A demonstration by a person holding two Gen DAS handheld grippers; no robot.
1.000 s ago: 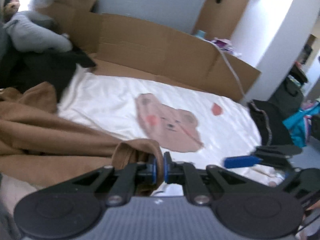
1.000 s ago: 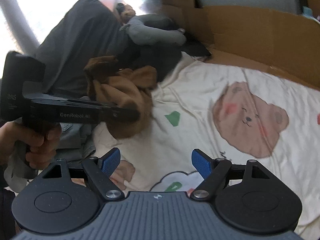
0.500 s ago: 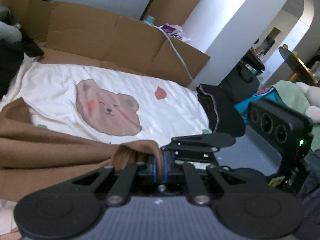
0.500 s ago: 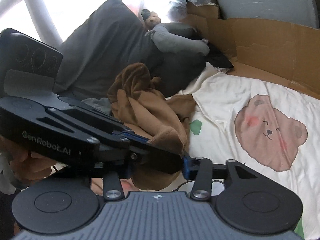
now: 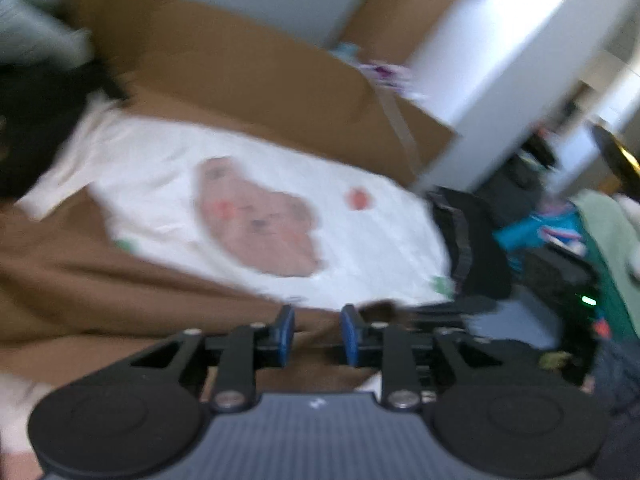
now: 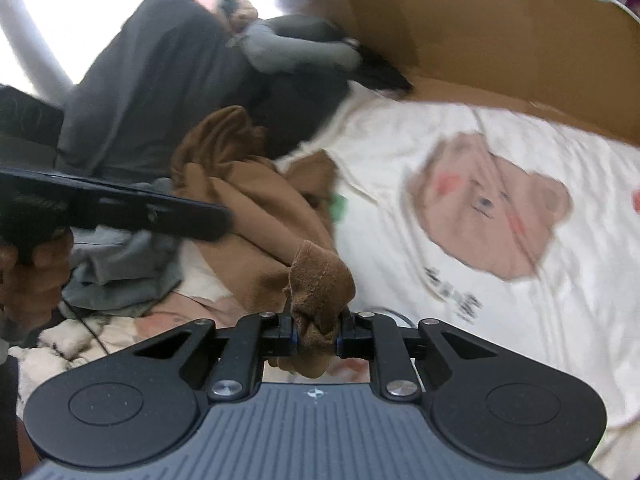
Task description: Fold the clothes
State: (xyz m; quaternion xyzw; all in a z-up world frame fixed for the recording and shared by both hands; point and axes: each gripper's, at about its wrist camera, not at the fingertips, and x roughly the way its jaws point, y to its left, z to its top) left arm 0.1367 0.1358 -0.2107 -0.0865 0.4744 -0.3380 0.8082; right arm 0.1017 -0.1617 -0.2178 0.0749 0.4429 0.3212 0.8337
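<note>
A brown garment [image 5: 100, 288] lies bunched across the left of the bed; in the right wrist view it is a heap [image 6: 260, 216]. My right gripper [image 6: 316, 338] is closing, its pads pressed on the garment's rolled brown cuff [image 6: 320, 280], which sticks up between them. My left gripper [image 5: 318, 334] is opening: its blue pads stand apart with brown cloth behind the gap, not pinched. In the right wrist view the left gripper's fingers [image 6: 192, 220] reach in from the left, held by a hand [image 6: 36, 276]. The left wrist view is blurred.
A white sheet with a bear print [image 6: 500, 208] covers the bed. A cardboard wall [image 5: 240, 72] runs along its far side. A dark grey pillow [image 6: 152, 92] and grey clothes [image 6: 120, 272] sit at the left. A black bag [image 5: 472, 248] lies past the right edge.
The right gripper came down to the cuff held by the left gripper and closed on it. The left gripper's pads, pinched on the cuff before, have come apart.
</note>
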